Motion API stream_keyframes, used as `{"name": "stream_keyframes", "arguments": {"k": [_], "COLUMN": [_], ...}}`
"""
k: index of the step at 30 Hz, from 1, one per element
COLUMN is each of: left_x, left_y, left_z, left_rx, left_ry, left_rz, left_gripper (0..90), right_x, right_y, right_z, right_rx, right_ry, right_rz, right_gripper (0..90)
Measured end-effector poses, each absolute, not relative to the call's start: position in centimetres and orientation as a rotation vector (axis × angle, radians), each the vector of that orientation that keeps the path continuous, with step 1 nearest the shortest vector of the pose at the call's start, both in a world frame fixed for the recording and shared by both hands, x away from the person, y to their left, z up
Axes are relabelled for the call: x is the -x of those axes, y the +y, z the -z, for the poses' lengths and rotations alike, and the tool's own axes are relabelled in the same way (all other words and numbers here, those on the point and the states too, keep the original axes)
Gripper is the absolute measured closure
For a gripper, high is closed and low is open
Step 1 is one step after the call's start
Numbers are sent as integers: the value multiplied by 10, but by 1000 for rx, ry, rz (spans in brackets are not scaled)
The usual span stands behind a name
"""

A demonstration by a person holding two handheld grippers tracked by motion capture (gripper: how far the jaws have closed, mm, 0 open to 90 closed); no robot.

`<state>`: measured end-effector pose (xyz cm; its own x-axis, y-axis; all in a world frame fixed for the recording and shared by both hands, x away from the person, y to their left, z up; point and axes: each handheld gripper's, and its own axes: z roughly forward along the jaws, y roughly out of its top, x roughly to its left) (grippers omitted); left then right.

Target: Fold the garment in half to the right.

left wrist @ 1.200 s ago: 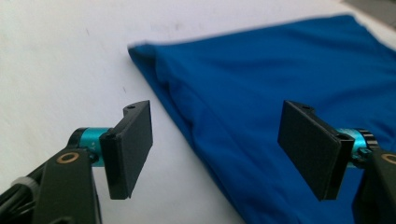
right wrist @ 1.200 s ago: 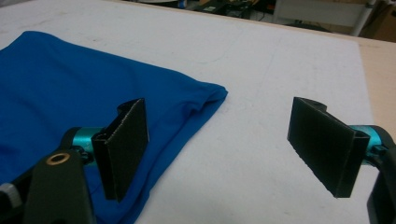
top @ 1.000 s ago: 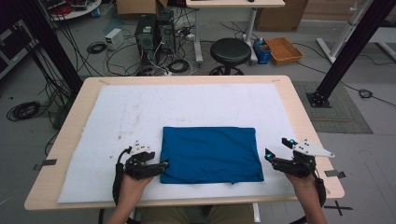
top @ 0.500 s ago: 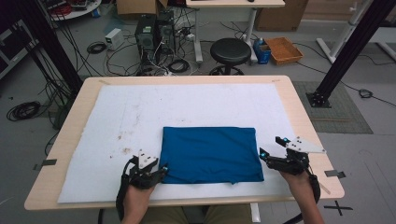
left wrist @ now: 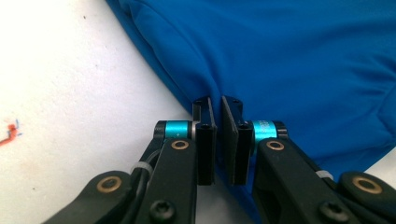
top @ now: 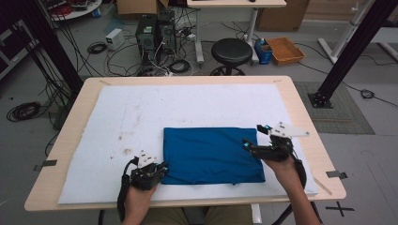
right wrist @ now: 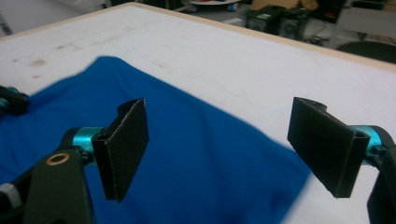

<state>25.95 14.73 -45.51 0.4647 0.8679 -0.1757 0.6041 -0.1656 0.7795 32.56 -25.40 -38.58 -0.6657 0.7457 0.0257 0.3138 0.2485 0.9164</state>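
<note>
A folded blue cloth (top: 211, 154) lies flat on the white mat (top: 187, 105), toward the near side. My left gripper (top: 162, 169) is at the cloth's near left corner. In the left gripper view its jaws (left wrist: 217, 100) stand almost together, pinching the cloth's edge (left wrist: 289, 60), and a crease runs up from them. My right gripper (top: 247, 144) is at the cloth's right edge. Its jaws are wide open (right wrist: 229, 140) just above the blue cloth (right wrist: 196, 154), holding nothing.
The mat covers a wooden table (top: 302, 112) and has brown stains (top: 126, 151) left of the cloth. On the floor beyond the far edge are a black stool (top: 231, 51), computer towers (top: 157, 33), cables and a box (top: 285, 49).
My left gripper has shifted a little toward the cloth's near left corner. My right gripper has moved left and slightly away from me, over the cloth's right edge.
</note>
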Motion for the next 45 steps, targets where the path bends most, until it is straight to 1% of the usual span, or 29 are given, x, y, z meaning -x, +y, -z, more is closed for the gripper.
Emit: {"name": "stream_keyframes", "arguments": {"k": [4,7,10,14,18,19,21,26,29,31,32,33,34,36,40,45], "left_x": [-261,-261,-262,-262,-262,-262,-262,-262,-262,-261,-261,-261,-261,-263,-263,-264], "left_y": [150,151,151,152,153,153,153,153,153,151,151,151,151,153,153,156], "left_z": [456,456,456,457,457,457,457,457,457,457,457,457,457,457,456,454], "left_rx": [-1853,-1854,-1846,-1850,-1845,-1844,-1840,-1839,-1836,-1843,-1849,-1856,-1856,-1854,-1859,-1816], "left_ry": [1245,1239,1240,1232,1232,1234,1235,1234,1229,1224,1223,1225,1225,1226,1219,1191], "left_rz": [-365,-358,-353,-349,-345,-342,-337,-329,-315,-326,-332,-344,-346,-333,-336,-290], "left_gripper": [843,843,841,840,836,836,835,817,782,762,764,774,807,841,854,855], "right_x": [-353,-371,-391,-408,-423,-427,-433,-443,-445,-446,-446,-446,-445,-444,-445,-445], "right_y": [-210,-174,-133,-88,-48,-40,-27,5,18,24,24,25,25,26,25,10], "right_z": [369,365,370,385,400,402,406,419,427,433,434,434,434,434,433,424], "right_rx": [-904,-872,-854,-856,-857,-860,-855,-791,-744,-725,-719,-709,-689,-668,-690,-759], "right_ry": [2200,2268,2350,2441,2519,2535,2569,2612,2630,2643,2648,2655,2664,2672,2670,2642], "right_rz": [-1379,-1366,-1344,-1276,-1166,-1127,-1083,-955,-891,-870,-894,-900,-903,-898,-913,-1061], "right_gripper": [202,202,202,208,330,345,408,516,569,658,720,770,813,868,885,885]}}
